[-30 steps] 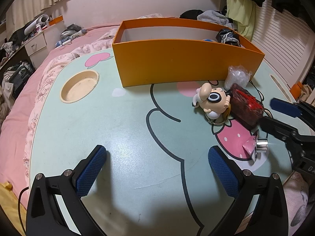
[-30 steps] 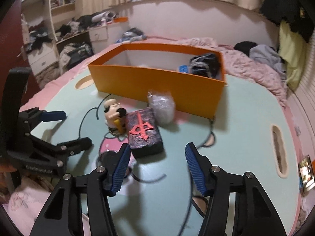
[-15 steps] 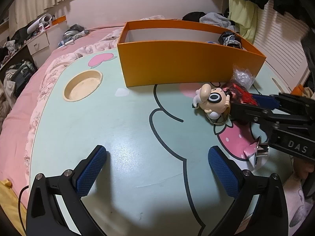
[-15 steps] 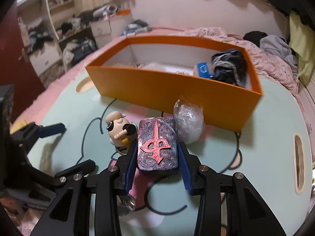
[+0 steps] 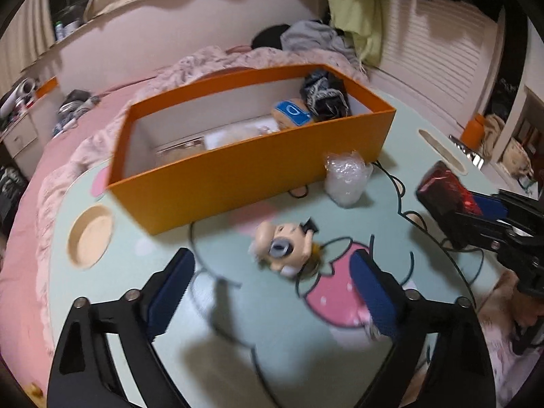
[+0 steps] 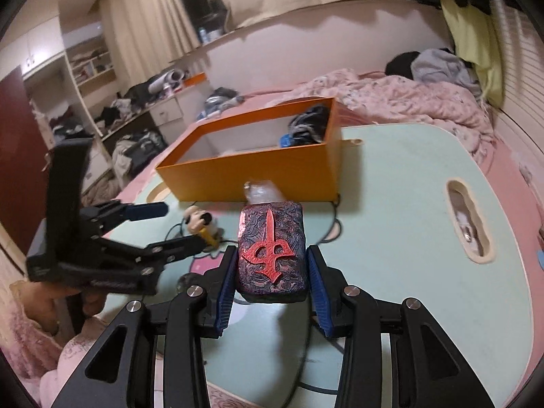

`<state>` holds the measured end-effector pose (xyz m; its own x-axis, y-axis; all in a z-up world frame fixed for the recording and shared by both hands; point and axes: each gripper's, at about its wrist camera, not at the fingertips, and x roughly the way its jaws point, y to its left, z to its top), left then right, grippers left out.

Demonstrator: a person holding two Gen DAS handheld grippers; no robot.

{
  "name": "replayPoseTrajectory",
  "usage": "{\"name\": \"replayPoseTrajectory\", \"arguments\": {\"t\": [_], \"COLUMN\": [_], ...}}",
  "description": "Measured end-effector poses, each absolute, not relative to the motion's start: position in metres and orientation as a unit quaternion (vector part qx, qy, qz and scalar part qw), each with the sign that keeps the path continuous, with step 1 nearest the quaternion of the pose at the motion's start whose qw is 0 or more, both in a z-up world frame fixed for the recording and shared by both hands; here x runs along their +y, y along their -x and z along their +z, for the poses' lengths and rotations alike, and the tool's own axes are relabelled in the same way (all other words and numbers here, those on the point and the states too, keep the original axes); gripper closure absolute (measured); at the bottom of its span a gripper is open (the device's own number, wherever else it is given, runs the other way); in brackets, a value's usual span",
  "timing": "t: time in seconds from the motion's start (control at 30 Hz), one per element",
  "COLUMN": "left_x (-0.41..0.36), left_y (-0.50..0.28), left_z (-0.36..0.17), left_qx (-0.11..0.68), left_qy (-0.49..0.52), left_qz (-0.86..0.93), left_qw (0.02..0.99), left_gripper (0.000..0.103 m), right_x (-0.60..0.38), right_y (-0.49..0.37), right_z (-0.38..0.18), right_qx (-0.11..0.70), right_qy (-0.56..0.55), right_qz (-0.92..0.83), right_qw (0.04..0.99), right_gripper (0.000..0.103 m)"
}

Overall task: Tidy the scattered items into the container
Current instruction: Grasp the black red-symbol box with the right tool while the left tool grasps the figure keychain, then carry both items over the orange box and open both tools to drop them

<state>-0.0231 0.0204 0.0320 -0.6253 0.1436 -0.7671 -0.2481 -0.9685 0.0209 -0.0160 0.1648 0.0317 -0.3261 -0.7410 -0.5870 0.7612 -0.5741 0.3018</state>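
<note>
My right gripper (image 6: 270, 273) is shut on a dark block with a red symbol (image 6: 271, 251) and holds it above the table; the block also shows in the left wrist view (image 5: 443, 187). My left gripper (image 5: 272, 292) is open and empty, its fingers either side of a cartoon figurine (image 5: 289, 246) lying on the table. The figurine (image 6: 200, 221) shows in the right wrist view too. A clear plastic bag (image 5: 346, 176) sits against the orange box (image 5: 244, 173), which holds dark cloth and a blue item. The box (image 6: 258, 170) stands at the table's far side.
The pale green table (image 6: 401, 204) has a round cup recess (image 5: 90, 234) on the left and a slot handle (image 6: 465, 217) on the right. Pink bedding (image 6: 408, 98) and clothes lie behind the box. Shelves and clutter stand at the far left.
My right gripper has lifted the dark block off the table. My left gripper has moved forward and to the right, and the figurine now lies between its open fingers.
</note>
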Motion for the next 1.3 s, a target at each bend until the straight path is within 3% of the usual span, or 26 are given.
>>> {"name": "replayPoseTrajectory", "arguments": {"t": [0.03,0.13,0.5,0.8,1.2,1.23,1.3], "left_x": [0.023,0.025,-0.004,-0.021,-0.035,-0.035,-0.037], "left_y": [0.029,0.039,0.009,0.057,0.128,0.129,0.131], "left_z": [0.030,0.019,0.067,0.105,0.081,0.080,0.077], "left_qx": [0.066,0.062,-0.017,-0.024,-0.050,-0.052,-0.063], "left_qy": [0.421,0.443,0.376,0.367,0.409,0.409,0.410], "left_qz": [0.898,0.887,0.912,0.917,0.904,0.904,0.903], "left_qw": [0.107,0.119,0.160,0.151,0.115,0.115,0.110], "left_gripper": [0.015,0.060,0.060,0.060,0.060,0.059,0.046], "right_x": [0.166,0.168,0.147,0.091,0.024,0.023,0.023], "right_y": [0.017,0.017,0.014,0.051,0.113,0.115,0.119], "right_z": [0.032,0.033,0.045,0.094,0.073,0.071,0.069], "right_qx": [0.011,0.009,0.037,0.064,0.104,0.105,0.098], "right_qy": [-0.353,-0.352,-0.333,-0.298,-0.329,-0.329,-0.327], "right_qz": [-0.814,-0.815,-0.816,-0.832,-0.845,-0.846,-0.849], "right_qw": [0.461,0.461,0.471,0.464,0.409,0.407,0.403], "right_gripper": [0.064,0.064,0.064,0.064,0.063,0.063,0.061]}}
